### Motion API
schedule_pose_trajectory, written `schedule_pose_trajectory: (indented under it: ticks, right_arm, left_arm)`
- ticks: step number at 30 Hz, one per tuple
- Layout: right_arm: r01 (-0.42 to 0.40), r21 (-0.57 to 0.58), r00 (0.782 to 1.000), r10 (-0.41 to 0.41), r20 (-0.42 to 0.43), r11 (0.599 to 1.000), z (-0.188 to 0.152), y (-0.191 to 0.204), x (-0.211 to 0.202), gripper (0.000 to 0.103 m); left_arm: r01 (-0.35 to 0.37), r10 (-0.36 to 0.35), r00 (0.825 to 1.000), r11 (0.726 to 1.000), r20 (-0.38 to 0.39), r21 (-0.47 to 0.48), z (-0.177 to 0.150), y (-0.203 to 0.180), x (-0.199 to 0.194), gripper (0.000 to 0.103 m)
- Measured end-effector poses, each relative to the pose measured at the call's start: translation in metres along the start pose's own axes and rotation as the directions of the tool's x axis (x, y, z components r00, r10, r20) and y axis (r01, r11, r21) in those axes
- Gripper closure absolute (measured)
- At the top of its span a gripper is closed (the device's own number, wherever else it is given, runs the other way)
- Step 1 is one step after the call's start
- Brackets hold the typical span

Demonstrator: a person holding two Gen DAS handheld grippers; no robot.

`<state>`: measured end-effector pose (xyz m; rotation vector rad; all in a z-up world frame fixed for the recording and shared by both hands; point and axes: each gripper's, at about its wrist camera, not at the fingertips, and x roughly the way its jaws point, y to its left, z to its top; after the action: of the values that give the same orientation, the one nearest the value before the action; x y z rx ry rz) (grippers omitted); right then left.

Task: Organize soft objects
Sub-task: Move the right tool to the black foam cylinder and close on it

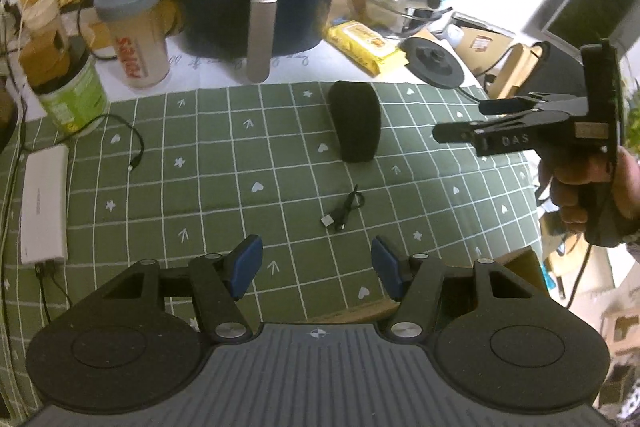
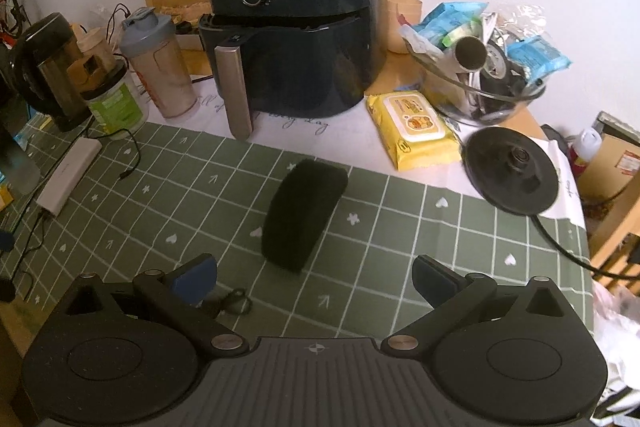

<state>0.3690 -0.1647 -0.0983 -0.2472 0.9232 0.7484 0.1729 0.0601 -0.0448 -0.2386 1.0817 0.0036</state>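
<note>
A black curved foam pad [image 1: 355, 123] lies on the green checked tablecloth [image 1: 224, 163]; it also shows in the right wrist view [image 2: 304, 215]. My left gripper [image 1: 317, 269] is open and empty, well short of the pad. My right gripper [image 2: 314, 281] is open and empty, hovering just in front of the pad; in the left wrist view it shows at the right [image 1: 460, 121], beside the pad with its jaws apart.
A dark air fryer [image 2: 296, 27] stands behind the pad. A shaker bottle [image 2: 158, 63], green tub [image 2: 116, 107], yellow wipes pack [image 2: 412, 127], glass bowl of clutter [image 2: 484, 67], kettle base [image 2: 512, 175], white power bank [image 1: 42, 203] and small black cable [image 1: 344, 211] surround the cloth.
</note>
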Motion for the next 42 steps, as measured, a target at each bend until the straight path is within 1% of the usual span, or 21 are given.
schedule_pose_trajectory:
  ticks: [9, 15, 20, 27, 29, 31, 33, 35, 38, 42]
  right_arm:
    - [-0.013, -0.027, 1.0, 0.014, 0.017, 1.0, 0.015, -0.001, 0.042, 0.0]
    - [-0.026, -0.037, 0.999, 0.028, 0.035, 0.999, 0.018, 0.004, 0.072, 0.0]
    - [-0.019, -0.036, 0.998, 0.021, 0.055, 0.999, 0.018, 0.008, 0.093, 0.0]
    - [0.019, -0.052, 0.997, -0.015, 0.072, 0.998, 0.017, 0.018, 0.118, 0.002]
    - [0.029, -0.057, 0.998, -0.025, 0.065, 0.998, 0.016, 0.021, 0.125, 0.009]
    - [0.038, -0.06, 0.998, -0.035, 0.056, 0.997, 0.016, 0.023, 0.131, 0.013]
    - [0.059, -0.063, 0.997, -0.056, 0.053, 0.996, 0.015, 0.025, 0.135, 0.02]
    - [0.086, -0.063, 0.996, -0.084, 0.043, 0.994, 0.015, 0.026, 0.138, 0.042]
    - [0.074, -0.055, 0.997, -0.073, 0.035, 0.996, 0.014, 0.026, 0.139, 0.048]
    - [0.05, -0.06, 0.998, -0.049, 0.028, 0.997, 0.015, 0.026, 0.135, 0.052]
  left_arm:
    - [-0.024, 0.024, 1.0, 0.997, -0.005, -0.078, -0.01, 0.009, 0.002, 0.044]
    - [-0.039, 0.039, 0.999, 0.992, 0.001, -0.123, -0.015, 0.017, -0.002, 0.044]
    - [-0.051, 0.052, 0.999, 0.988, 0.004, -0.147, -0.018, 0.022, -0.006, 0.044]
    - [-0.066, 0.069, 0.998, 0.982, 0.007, -0.177, -0.02, 0.028, -0.009, 0.044]
    - [-0.069, 0.071, 0.997, 0.981, 0.006, -0.181, -0.021, 0.029, -0.009, 0.044]
    - [-0.071, 0.073, 0.997, 0.981, 0.005, -0.182, -0.022, 0.03, -0.01, 0.044]
    - [-0.073, 0.075, 0.997, 0.98, 0.005, -0.183, -0.022, 0.031, -0.01, 0.044]
    - [-0.074, 0.077, 0.997, 0.98, 0.006, -0.185, -0.021, 0.032, -0.01, 0.044]
    - [-0.073, 0.076, 0.997, 0.98, 0.008, -0.183, -0.02, 0.032, -0.01, 0.044]
    - [-0.07, 0.073, 0.997, 0.982, 0.011, -0.174, -0.018, 0.032, -0.009, 0.044]
